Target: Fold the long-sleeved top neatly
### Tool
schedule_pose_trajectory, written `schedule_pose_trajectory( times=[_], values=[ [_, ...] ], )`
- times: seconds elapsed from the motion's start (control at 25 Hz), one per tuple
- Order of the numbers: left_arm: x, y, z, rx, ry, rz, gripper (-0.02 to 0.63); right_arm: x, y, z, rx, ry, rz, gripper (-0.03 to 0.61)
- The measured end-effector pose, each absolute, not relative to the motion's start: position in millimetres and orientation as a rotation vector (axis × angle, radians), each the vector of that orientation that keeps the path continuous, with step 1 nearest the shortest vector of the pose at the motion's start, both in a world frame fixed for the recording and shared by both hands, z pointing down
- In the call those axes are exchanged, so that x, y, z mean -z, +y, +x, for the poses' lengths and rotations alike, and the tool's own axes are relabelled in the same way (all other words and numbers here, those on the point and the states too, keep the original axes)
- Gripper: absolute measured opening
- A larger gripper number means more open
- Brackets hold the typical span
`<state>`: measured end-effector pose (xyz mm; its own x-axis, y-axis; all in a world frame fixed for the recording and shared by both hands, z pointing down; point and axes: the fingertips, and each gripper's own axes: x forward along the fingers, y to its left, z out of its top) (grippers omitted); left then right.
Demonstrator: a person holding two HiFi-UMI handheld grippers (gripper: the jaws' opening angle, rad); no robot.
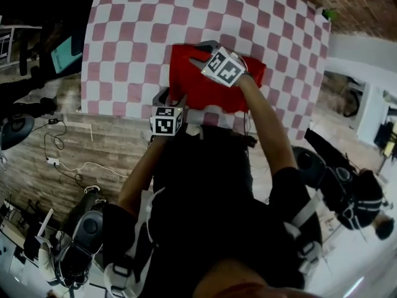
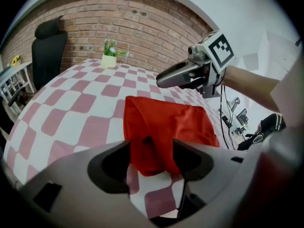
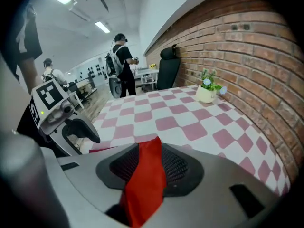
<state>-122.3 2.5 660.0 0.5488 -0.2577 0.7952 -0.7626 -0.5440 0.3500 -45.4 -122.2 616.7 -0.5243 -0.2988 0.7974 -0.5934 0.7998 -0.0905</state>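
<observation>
On the checked table [image 1: 124, 36] our red top [image 1: 198, 82] lies folded small ahead of the wide left tongs [image 2: 151, 151], a fold between the half-parted right tongs [image 3: 149, 153]; only tidying seems left.

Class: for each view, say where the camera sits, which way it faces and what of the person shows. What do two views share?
Head view: on the head, steeply down at checked table, red top; arms, left gripper, right gripper show.
Left gripper view: on that gripper, along open jaws over the top; right forearm shows.
Right gripper view: on that gripper, along jaws with top between; left gripper shows.
Shared: potted plant, both gripper views.
</observation>
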Motion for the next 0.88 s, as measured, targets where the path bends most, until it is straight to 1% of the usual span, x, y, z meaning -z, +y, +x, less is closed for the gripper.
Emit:
schedule_pose_trajectory(
  times=[0.24,0.72,0.8,0.88],
  values=[
    [-695,10,-133,-0.938,-0.822,1.951,0.264,-655,-141,-51,-0.433,-2.049,0.525,0.137],
    [-718,16,-131,-0.946,-0.781,1.877,0.259,-711,-139,-59,-0.489,-1.903,0.325,0.144],
    [-719,16,-130,-0.947,-0.773,1.875,0.250,-716,-139,-59,-0.490,-1.892,0.317,0.144],
    [-717,16,-129,-0.958,-0.764,1.889,0.209,-718,-138,-59,-0.498,-1.892,0.310,0.143]
  ],
)
